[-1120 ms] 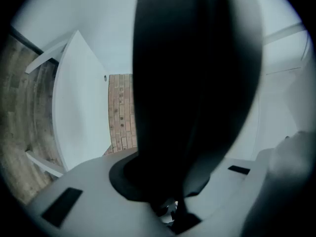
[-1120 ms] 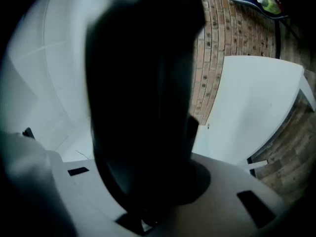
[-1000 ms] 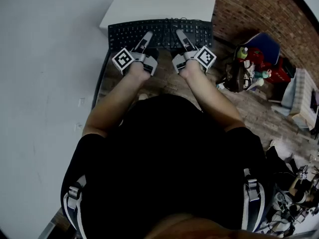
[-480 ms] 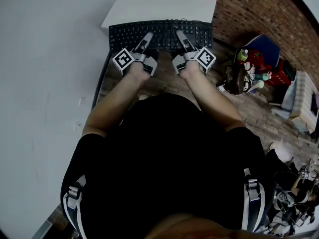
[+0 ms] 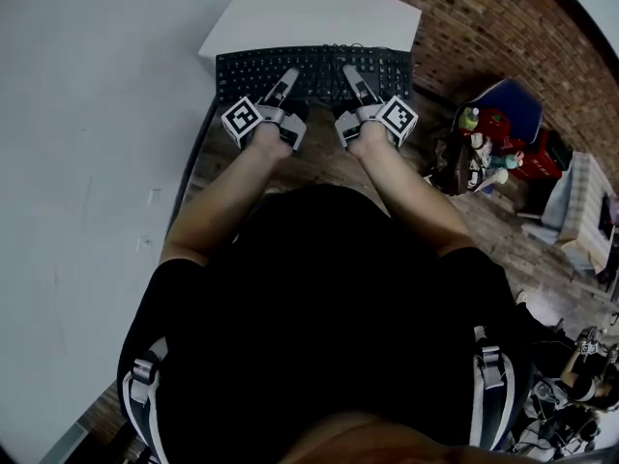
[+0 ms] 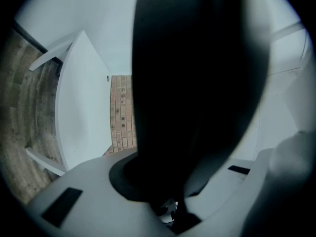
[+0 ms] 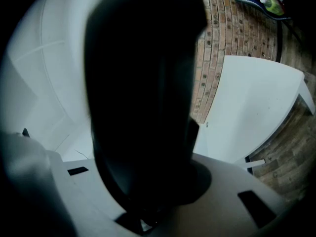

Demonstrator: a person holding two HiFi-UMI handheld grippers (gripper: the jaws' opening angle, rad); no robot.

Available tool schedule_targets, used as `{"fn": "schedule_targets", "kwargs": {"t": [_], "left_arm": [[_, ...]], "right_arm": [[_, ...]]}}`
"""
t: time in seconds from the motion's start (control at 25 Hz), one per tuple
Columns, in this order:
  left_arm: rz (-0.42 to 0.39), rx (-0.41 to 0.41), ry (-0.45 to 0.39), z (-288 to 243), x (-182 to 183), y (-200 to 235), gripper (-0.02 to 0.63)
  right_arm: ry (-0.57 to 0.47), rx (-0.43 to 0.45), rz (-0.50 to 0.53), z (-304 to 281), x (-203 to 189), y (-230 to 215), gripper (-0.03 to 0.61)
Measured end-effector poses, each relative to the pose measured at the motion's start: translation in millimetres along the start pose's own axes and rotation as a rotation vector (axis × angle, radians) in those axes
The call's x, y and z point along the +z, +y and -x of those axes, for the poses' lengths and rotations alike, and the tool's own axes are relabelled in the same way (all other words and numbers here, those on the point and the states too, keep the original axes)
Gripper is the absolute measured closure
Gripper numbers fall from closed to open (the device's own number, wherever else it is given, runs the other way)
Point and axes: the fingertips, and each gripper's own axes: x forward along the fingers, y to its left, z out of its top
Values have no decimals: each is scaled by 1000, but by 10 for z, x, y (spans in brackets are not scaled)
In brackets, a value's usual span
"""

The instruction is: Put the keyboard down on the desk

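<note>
In the upper middle of the head view, the left gripper [image 5: 286, 75] is clamped tight on the near edge of the black keyboard [image 5: 314, 61]. The keyboard spans the frame's upper centre, along the near edge of the white desk [image 5: 309, 13]; I cannot tell if it rests there. Just to the right, the right gripper [image 5: 350, 72] grips the same edge, its jaws having just eased slightly wider.

Count from head view: 1 keyboard [image 5: 314, 71]; 1 desk [image 5: 319, 13], top centre. 2 grippers: left gripper [image 5: 287, 73], right gripper [image 5: 350, 73]. 2 marker cubes [image 5: 241, 120] [image 5: 397, 116], one per gripper. 1 green-capped bottle [image 5: 470, 118], right side; clutter [image 5: 503, 148] around it too small to count.
</note>
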Motion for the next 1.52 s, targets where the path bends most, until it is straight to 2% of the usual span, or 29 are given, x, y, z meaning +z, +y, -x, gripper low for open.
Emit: {"fn": "schedule_targets", "kwargs": {"t": [1.12, 1.2, 1.32, 1.52], "left_arm": [[12, -13, -9, -179, 225, 264, 534], [13, -5, -5, -269, 329, 310, 534], [26, 8, 6, -599, 668, 456, 534], [39, 12, 16, -774, 897, 577, 534]], "right_arm": [[-8, -5, -11, -283, 108, -279, 454], [-12, -10, -14, -407, 151, -326, 454], [-24, -30, -20, -830, 308, -481, 454], [-34, -42, -22, -1093, 362, -598, 454]]}}
